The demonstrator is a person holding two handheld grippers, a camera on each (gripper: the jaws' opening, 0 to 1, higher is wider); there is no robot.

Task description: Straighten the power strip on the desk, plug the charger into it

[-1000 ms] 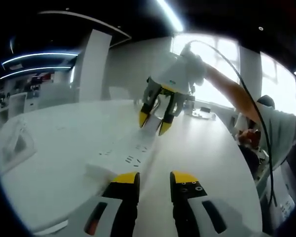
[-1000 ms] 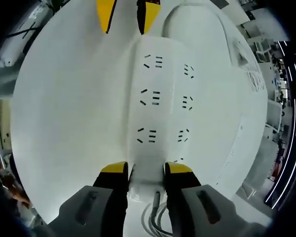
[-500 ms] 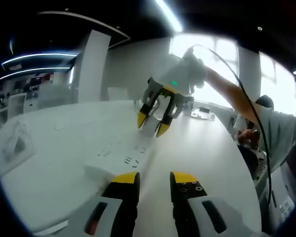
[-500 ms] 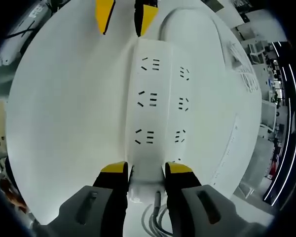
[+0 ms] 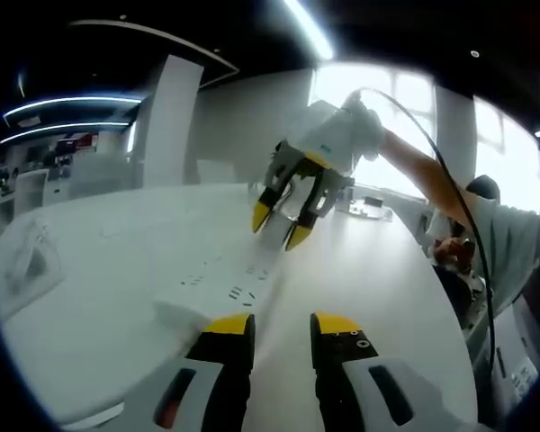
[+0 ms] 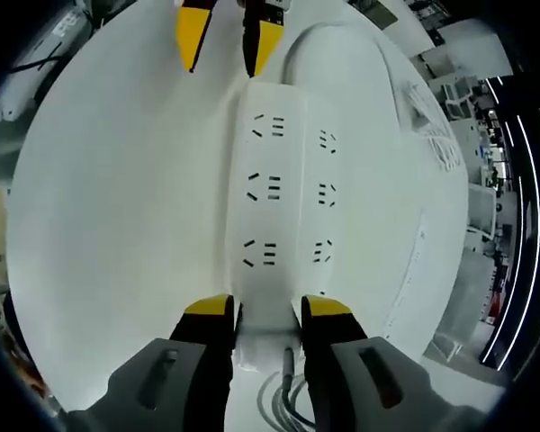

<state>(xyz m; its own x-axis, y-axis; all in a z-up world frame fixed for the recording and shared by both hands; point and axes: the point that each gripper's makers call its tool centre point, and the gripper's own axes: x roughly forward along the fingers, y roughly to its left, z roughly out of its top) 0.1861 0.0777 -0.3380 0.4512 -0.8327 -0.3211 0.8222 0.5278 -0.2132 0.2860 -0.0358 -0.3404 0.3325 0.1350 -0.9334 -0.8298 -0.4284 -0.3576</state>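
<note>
You get strong backlight from the windows [image 5: 391, 117] in the left gripper view; they blow out to white and leave the ceiling dark apart from a bright light strip [image 5: 308, 27]. The desk [image 6: 108, 207] in the right gripper view is evenly lit and nearly overexposed, with faint shadows. Fisheye bending curves both edges, and far objects look soft.

Power strip [image 6: 283, 193] flat on desk [image 6: 117, 198], its cable end between right hand-held gripper [image 6: 265, 308] jaws
</note>
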